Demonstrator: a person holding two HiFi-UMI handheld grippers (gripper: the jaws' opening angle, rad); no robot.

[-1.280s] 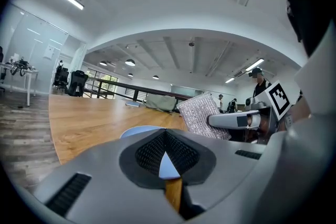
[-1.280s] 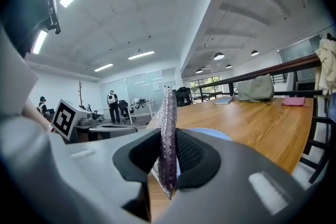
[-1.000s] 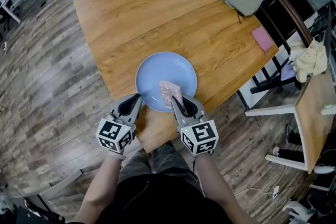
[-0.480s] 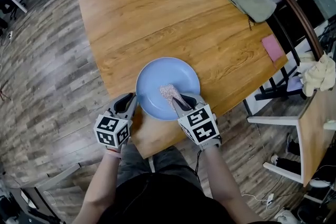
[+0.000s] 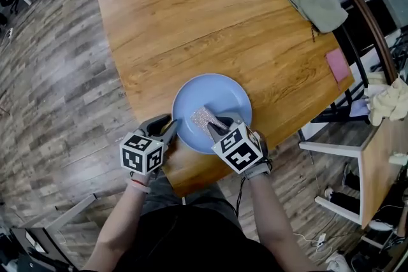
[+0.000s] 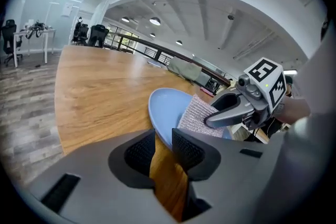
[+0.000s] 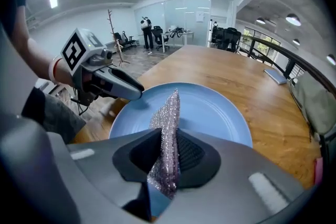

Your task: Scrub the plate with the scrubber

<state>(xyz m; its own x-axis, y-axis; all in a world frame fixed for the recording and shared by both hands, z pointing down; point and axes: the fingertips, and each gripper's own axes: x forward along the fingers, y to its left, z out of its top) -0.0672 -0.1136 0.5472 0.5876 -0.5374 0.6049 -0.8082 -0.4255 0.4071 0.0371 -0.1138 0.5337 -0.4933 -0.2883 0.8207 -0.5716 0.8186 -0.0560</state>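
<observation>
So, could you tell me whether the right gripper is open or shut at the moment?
Shut: the right gripper clamps the scrubber between both pads, over the plate.

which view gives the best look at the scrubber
The right gripper view: the scrubber fills the centre, pinched on edge between the jaws over the plate. The head view shows only a small patch past the right gripper; the left gripper view shows its flat face.
</observation>
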